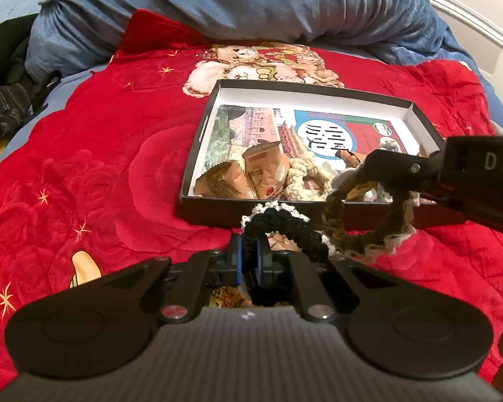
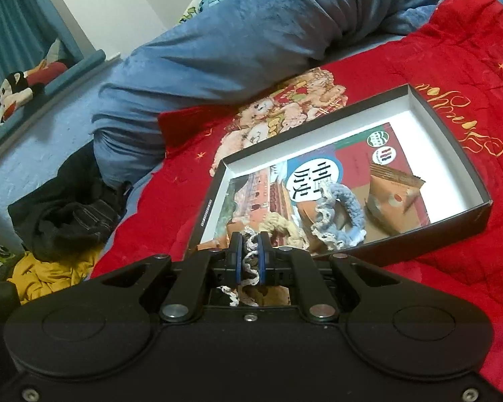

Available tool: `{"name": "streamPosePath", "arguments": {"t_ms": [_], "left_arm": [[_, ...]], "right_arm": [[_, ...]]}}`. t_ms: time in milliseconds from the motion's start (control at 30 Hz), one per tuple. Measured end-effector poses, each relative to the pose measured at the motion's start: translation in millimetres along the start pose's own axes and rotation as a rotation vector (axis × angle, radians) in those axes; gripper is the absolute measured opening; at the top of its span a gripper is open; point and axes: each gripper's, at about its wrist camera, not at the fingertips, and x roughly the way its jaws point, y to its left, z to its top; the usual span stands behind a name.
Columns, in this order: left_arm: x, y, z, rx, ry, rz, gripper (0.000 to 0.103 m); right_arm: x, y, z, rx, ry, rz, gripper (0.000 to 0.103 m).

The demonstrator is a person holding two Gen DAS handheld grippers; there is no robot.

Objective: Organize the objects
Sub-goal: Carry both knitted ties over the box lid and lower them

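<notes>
Box (image 1: 198,130) rests on red quilt (image 1: 100,167), blue duvet (image 1: 218,0) behind.

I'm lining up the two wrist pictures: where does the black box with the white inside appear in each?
Left wrist view: the black box lies right of centre on the red quilt.
Right wrist view: the black box sits centre-right, tilted, beyond the fingers.
Shared landmark: the book cover with its white circle, inside the box.

A bed is covered by a red quilt (image 1: 94,154) and a blue duvet (image 2: 238,43). A white wall (image 2: 117,3) is seen behind.
</notes>
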Motion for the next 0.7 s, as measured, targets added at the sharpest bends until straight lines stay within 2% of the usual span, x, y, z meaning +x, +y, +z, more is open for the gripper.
{"name": "streamPosePath", "arguments": {"t_ms": [433,700], "left_arm": [[-8.3,-0.4,5.1,0.005,-0.025,-0.005,0.011],[-23.9,15.5,20.6,-0.048,-0.110,-0.053,0.011]], "right_arm": [[-3.8,6.8,1.7,-0.017,-0.022,0.047,0.010],[-8.6,12.4,12.2,-0.010,-0.065,0.095,0.010]]}}
